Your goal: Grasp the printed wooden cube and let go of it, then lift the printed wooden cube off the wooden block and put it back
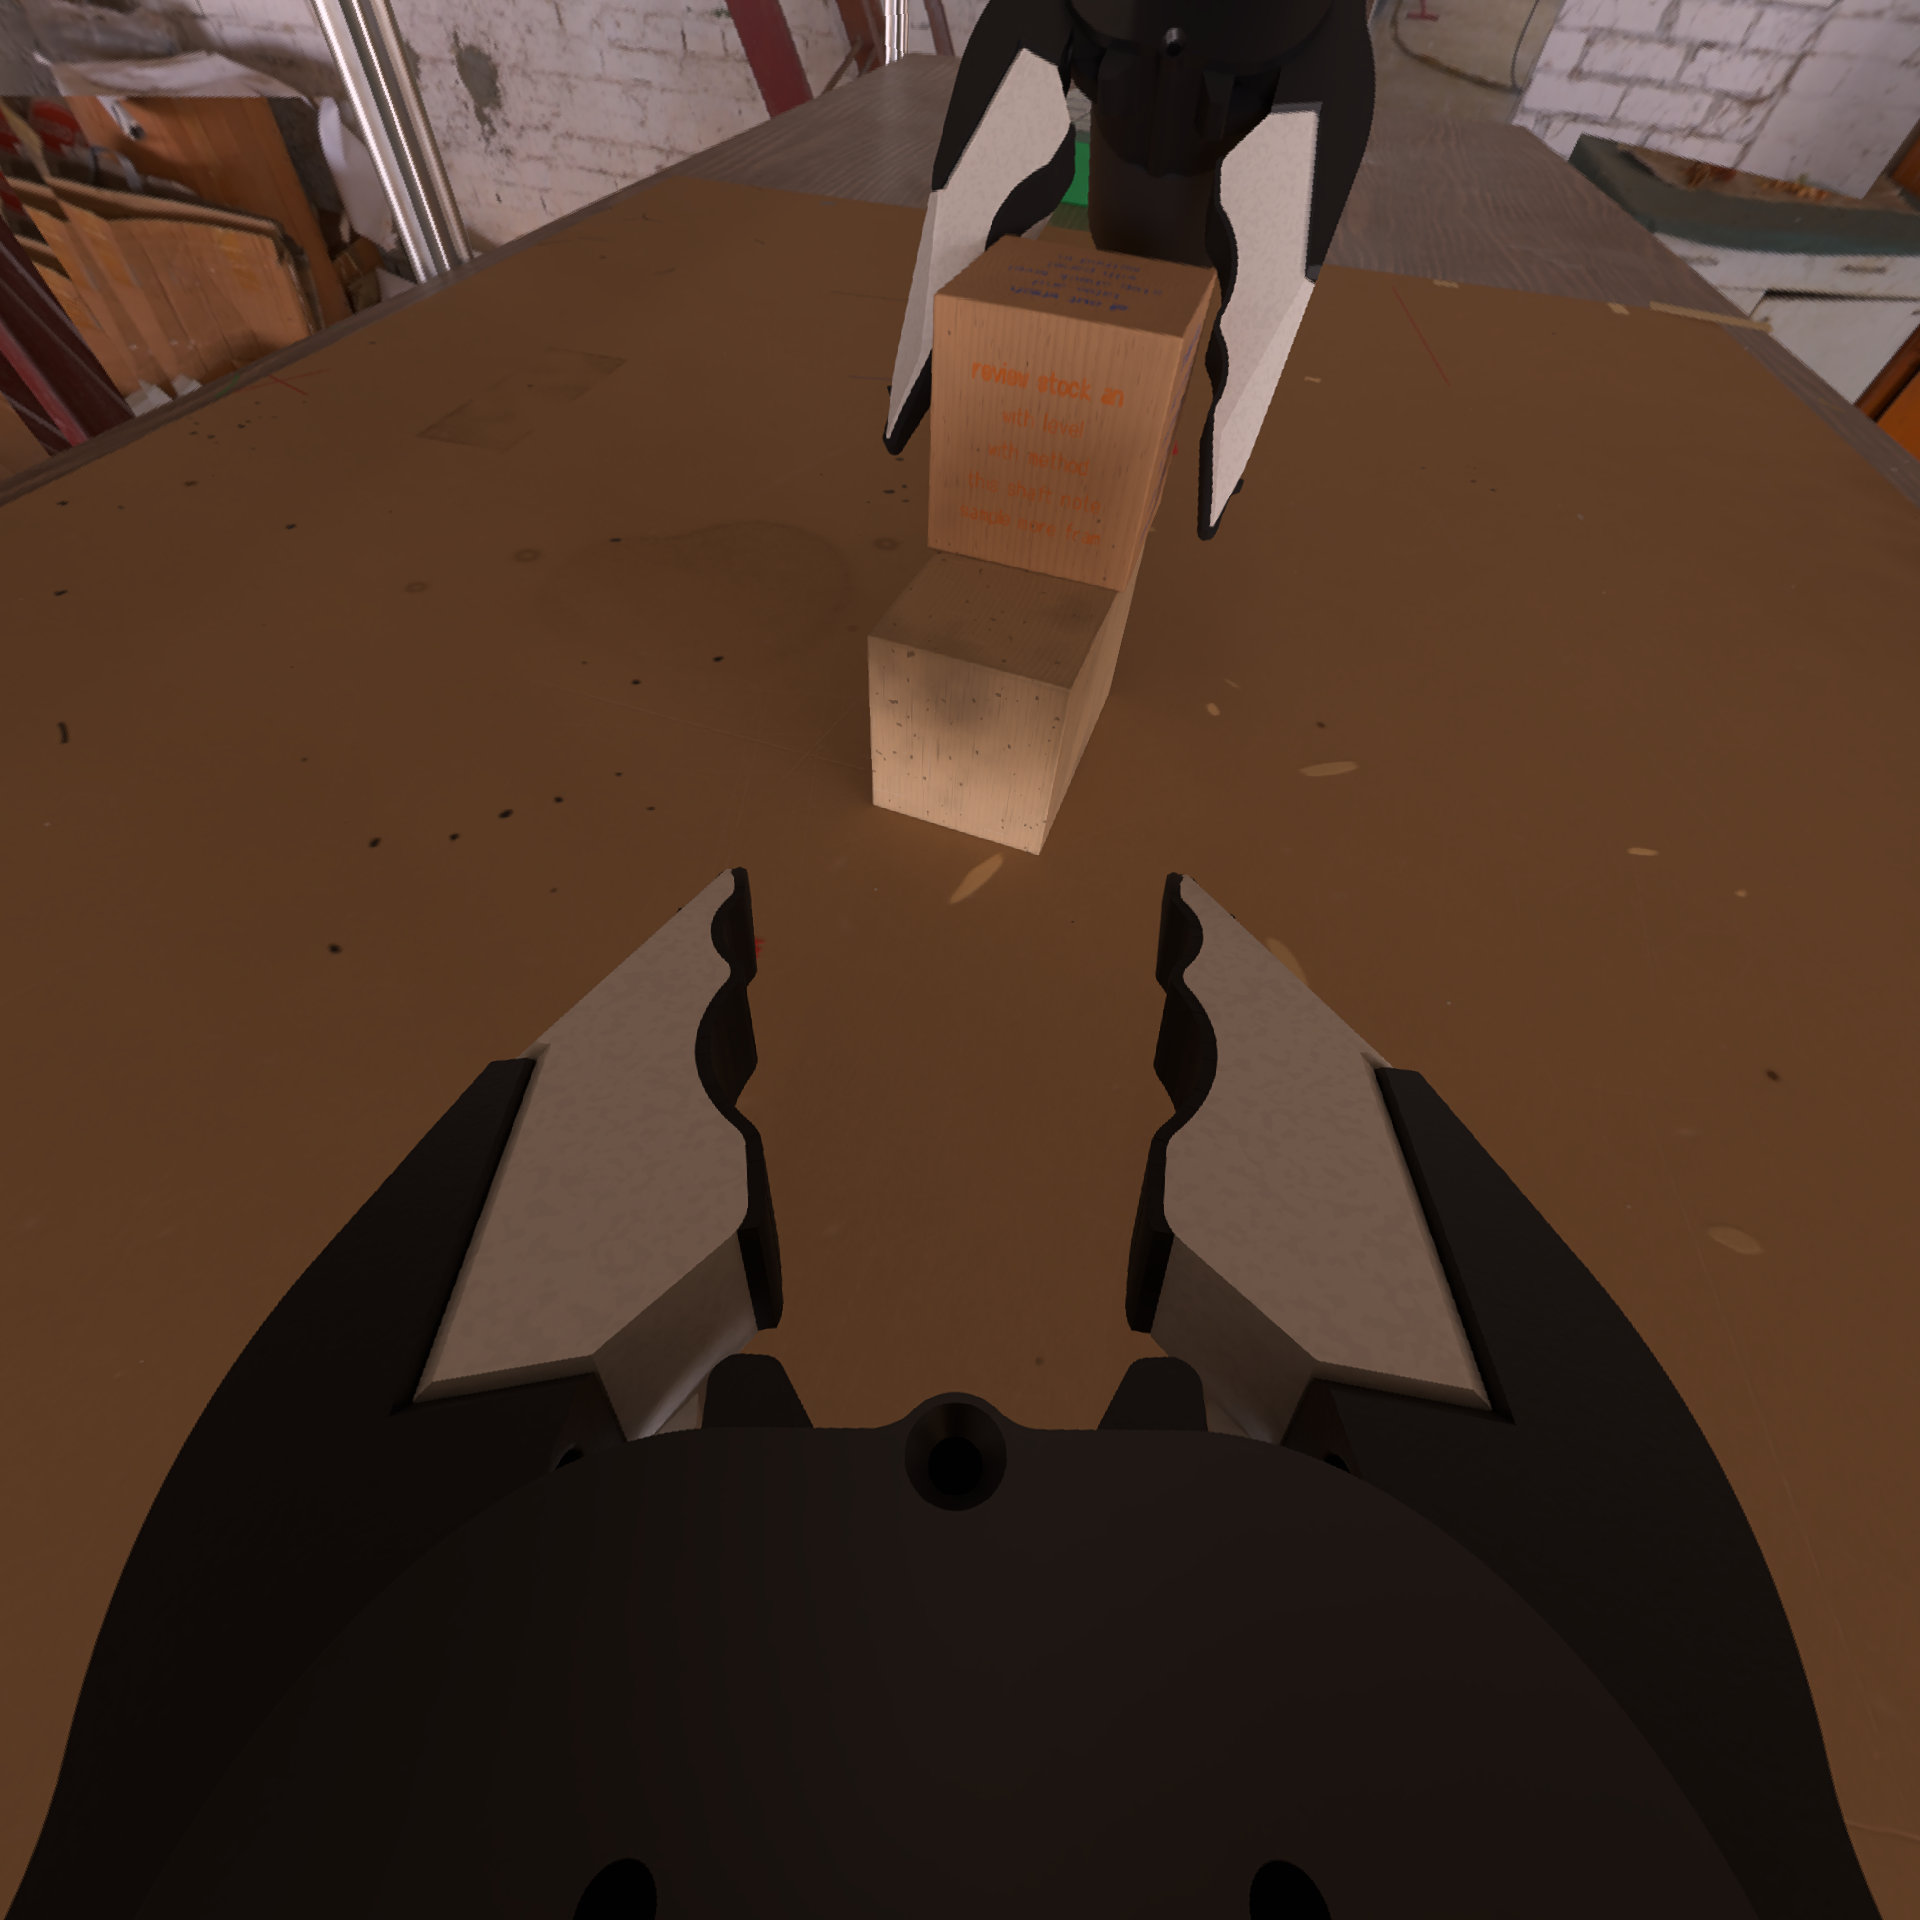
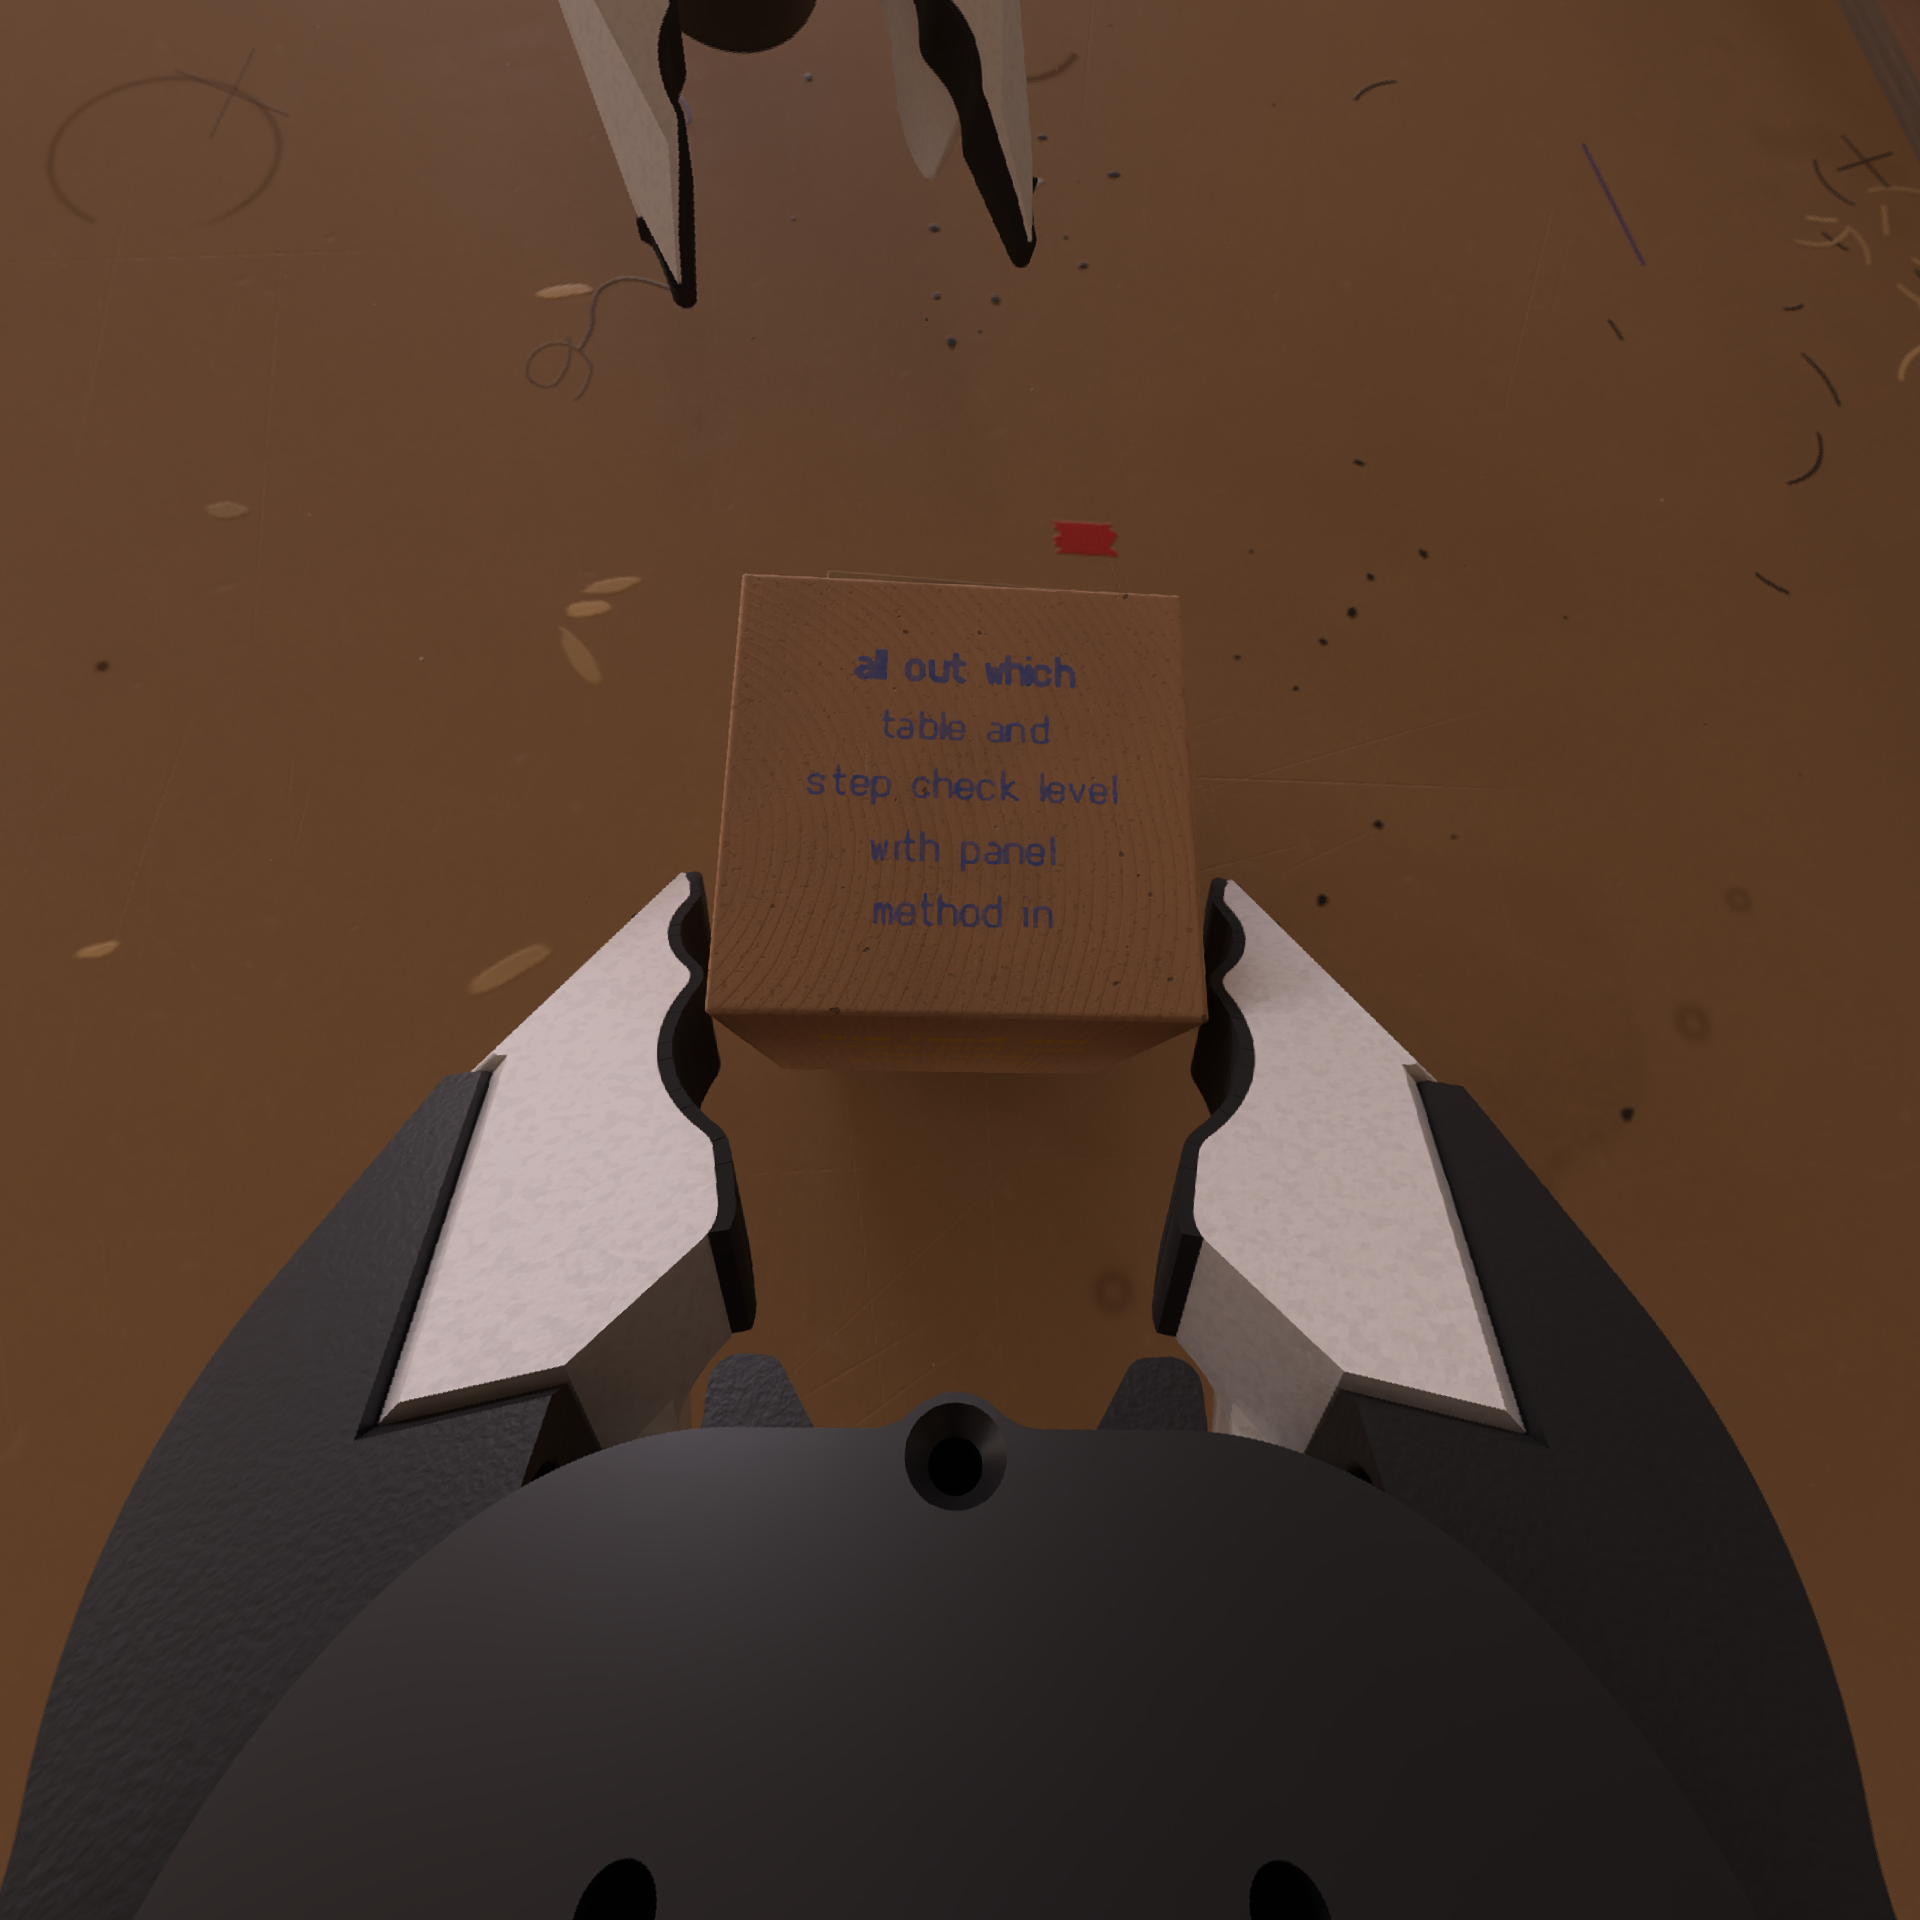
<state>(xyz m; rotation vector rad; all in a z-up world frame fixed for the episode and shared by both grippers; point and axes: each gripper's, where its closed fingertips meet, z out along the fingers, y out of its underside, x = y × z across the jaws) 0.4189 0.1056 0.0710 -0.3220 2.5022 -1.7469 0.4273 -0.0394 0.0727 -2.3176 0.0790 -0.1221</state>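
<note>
The printed wooden cube [image 1: 1039,436] is a light wood cube with orange print on its near face and blue print on top [image 2: 956,790]. My right gripper [image 2: 956,883] comes down from above, its fingers pressed on the cube's two sides; it also shows in the left wrist view [image 1: 1051,488]. The plain wooden block [image 1: 966,727] stands on the table just under the cube. Its top face shows bare, so the cube appears held slightly above it. My left gripper [image 1: 956,878] is open and empty, low over the table in front of the block [image 2: 852,281].
The brown table [image 1: 416,727] carries scribbles, dark specks and wood chips. A small red tape patch [image 2: 1086,538] lies beyond the cube. The table's edges run along the far left and right, with shelves, metal poles and a white brick wall behind.
</note>
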